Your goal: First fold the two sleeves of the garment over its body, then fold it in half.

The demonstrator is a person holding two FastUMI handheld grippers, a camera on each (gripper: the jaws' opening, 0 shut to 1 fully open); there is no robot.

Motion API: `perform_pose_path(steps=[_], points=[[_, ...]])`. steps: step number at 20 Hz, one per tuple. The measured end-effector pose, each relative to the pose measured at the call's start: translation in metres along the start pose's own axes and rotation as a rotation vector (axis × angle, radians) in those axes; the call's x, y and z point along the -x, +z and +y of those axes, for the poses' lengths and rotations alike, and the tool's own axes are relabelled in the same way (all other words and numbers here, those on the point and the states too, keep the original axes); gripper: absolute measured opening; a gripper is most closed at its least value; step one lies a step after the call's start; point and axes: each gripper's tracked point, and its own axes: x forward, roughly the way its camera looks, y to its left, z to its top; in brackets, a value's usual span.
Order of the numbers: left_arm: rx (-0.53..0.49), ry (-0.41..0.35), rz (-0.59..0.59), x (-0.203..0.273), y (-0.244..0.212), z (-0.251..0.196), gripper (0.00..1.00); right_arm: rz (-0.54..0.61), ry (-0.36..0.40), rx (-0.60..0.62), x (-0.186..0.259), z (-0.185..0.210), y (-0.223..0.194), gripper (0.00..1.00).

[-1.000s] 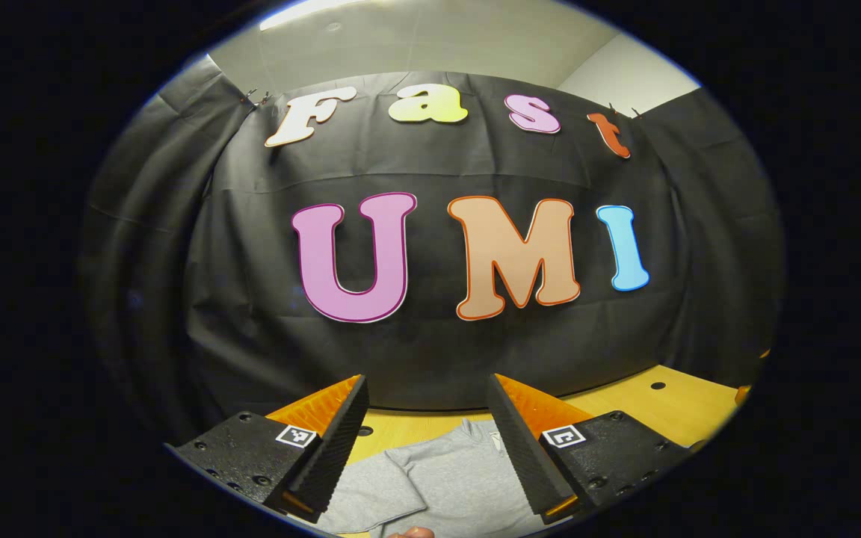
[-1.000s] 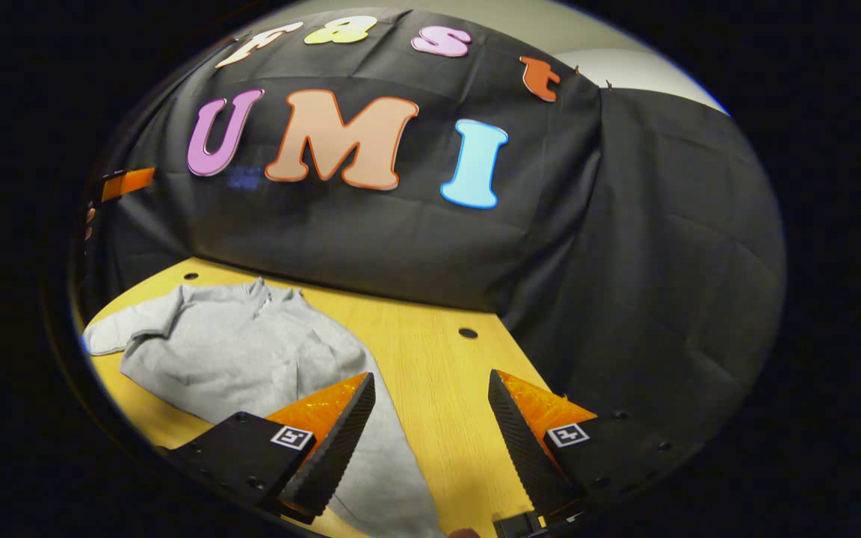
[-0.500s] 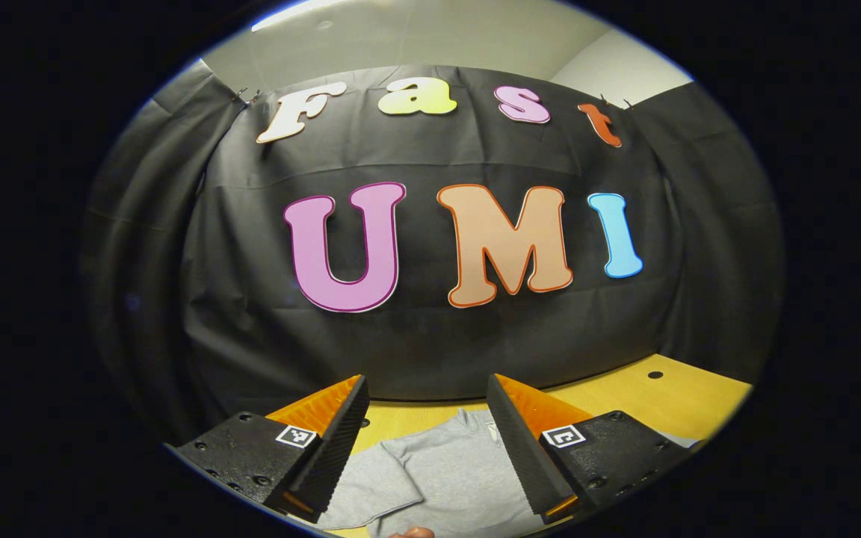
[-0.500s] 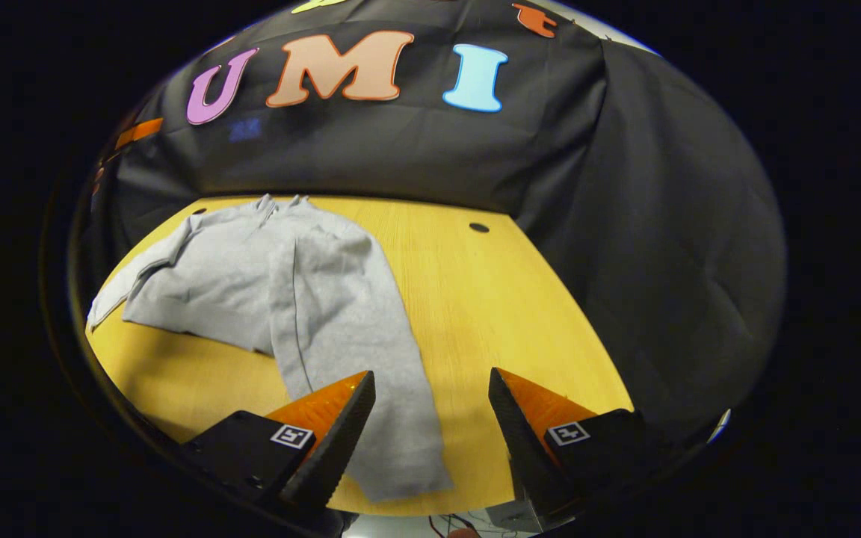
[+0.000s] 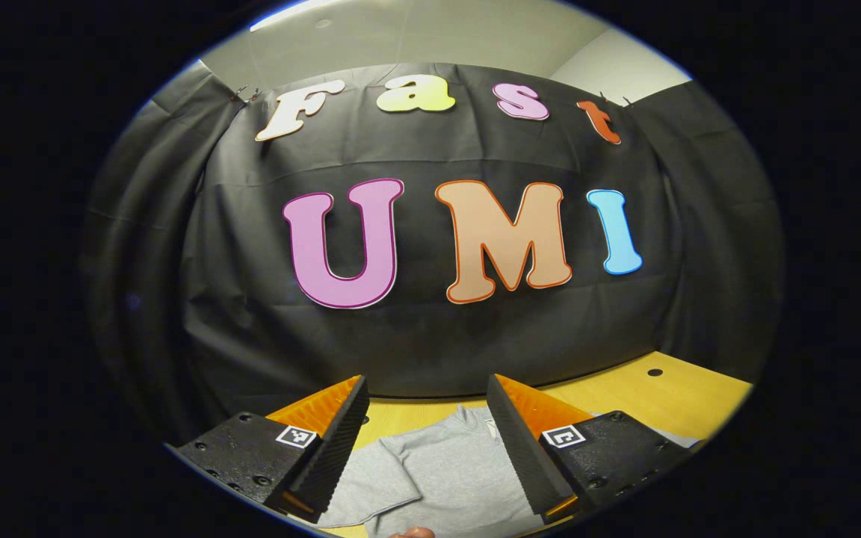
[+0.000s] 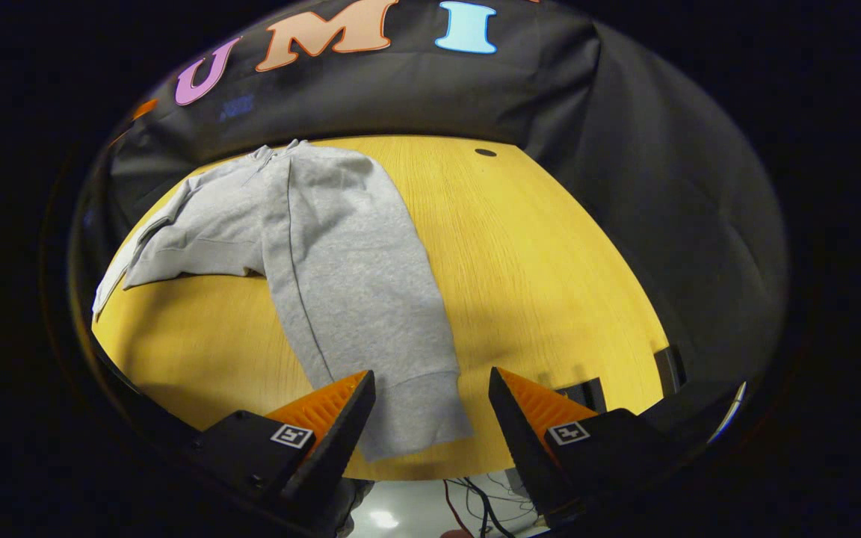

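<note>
On the yellow worktop (image 6: 535, 246) lies the grey garment (image 6: 341, 246), collar toward the far wall, spread flat for folding; its right sleeve (image 6: 408, 403) trails to the near edge, not yet folded over the body; the right claw (image 6: 430, 418) hovers above that cuff, jaws wide and empty, likely lining up a grasp; the left claw (image 5: 427, 441), also spread with nothing in it, waits level over the garment's collar end, seemingly holding off until its turn
</note>
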Motion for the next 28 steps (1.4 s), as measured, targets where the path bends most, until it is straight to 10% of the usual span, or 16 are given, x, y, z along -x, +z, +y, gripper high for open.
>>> perform_pose_path(steps=[8, 14, 28], points=[[-0.009, -0.002, -0.006, 0.0, 0.002, -0.001, 0.93, 0.098, 0.041, -0.146, -0.011, 0.009, -0.017, 0.92], [-0.029, -0.003, -0.023, -0.001, 0.01, -0.002, 0.93, 0.166, 0.083, -0.29, -0.012, 0.019, -0.014, 0.07], [-0.026, 0.049, 0.01, 0.003, 0.001, 0.027, 0.93, -0.126, 0.091, -0.358, -0.005, 0.023, 0.133, 0.05]])
